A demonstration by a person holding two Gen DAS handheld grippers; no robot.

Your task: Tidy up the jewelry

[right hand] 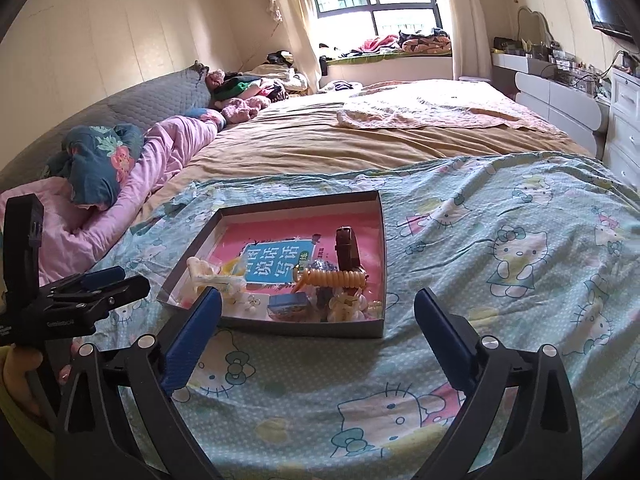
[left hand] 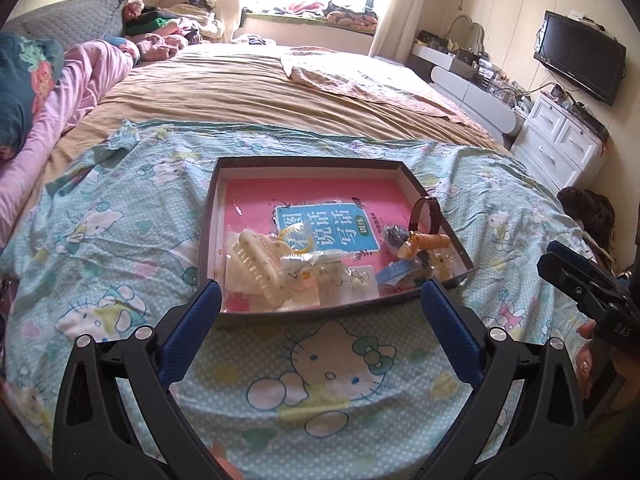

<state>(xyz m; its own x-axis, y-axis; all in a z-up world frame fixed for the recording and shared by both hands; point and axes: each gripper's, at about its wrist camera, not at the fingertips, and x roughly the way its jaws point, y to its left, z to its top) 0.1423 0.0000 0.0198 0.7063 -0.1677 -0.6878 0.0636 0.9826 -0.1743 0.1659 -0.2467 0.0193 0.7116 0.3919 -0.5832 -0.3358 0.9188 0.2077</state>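
A shallow dark box (left hand: 308, 163) (right hand: 280, 206) lies on the cartoon-cat bedsheet, lined with a pink booklet. Inside it sit a cream hair claw (left hand: 260, 260) (right hand: 208, 274), a brown watch strap (left hand: 426, 212) (right hand: 347, 246), a yellow coiled hair tie (left hand: 428, 242) (right hand: 334, 279), a blue item (left hand: 394, 272) (right hand: 289, 305) and small clear packets (left hand: 352, 282). My left gripper (left hand: 320, 296) hovers open just in front of the box, nothing between its blue pads. My right gripper (right hand: 318, 302) is open too, hanging near the box's front edge with nothing held. Each gripper shows at the edge of the other's view.
The bed (left hand: 256, 92) stretches away with a tan sheet, a pink quilt (left hand: 68, 92) and pillows at the left, and clothes piled by the window. White drawers (left hand: 560, 140) and a wall television (left hand: 580, 56) stand at the right. A hand (left hand: 588, 360) holds the right gripper.
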